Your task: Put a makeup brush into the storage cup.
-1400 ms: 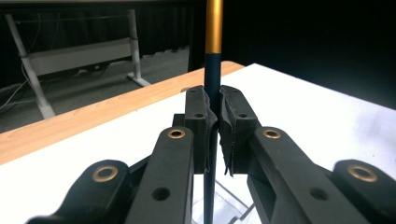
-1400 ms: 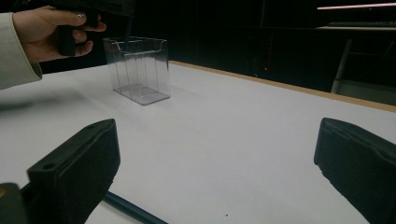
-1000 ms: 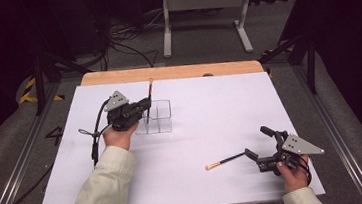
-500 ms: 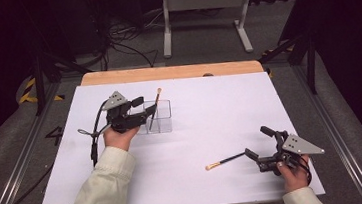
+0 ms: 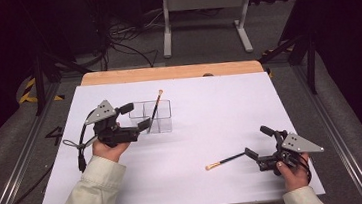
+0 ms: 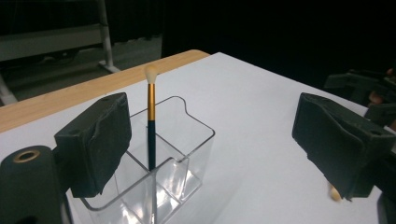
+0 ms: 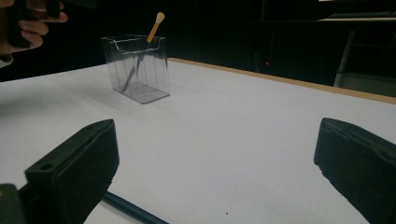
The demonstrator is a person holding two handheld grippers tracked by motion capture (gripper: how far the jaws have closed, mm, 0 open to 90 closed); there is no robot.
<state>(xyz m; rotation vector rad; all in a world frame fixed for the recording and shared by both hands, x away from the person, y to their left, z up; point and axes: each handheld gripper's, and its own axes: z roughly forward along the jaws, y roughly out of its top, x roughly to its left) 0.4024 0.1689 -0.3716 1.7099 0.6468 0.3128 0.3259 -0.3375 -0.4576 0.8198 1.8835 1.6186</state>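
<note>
At left, left gripper (image 5: pixel 138 117), jaws just opened wide, nothing between them, just beside the clear organizer (image 5: pixel 158 117). Inside it, a brush (image 5: pixel 155 109) leaning, bristles up. Right of centre, near edge: second brush (image 5: pixel 225 160) flat on the table (image 5: pixel 209 104). Far right, right gripper (image 5: pixel 259 143), jaws apart, empty.

Your clear, colourless organizer (image 5: pixel 156 118) sits on plain white table paper (image 5: pixel 212 129). Inside that organizer, your brush (image 6: pixel 151 126) runs dark blue-black, then a gold band, then a cream tip. Right of the organizer, nearer you, your second brush (image 5: pixel 225 160) shows a black handle and tan-gold end. Beyond the organizer, a light wooden edge (image 5: pixel 166 73).
</note>
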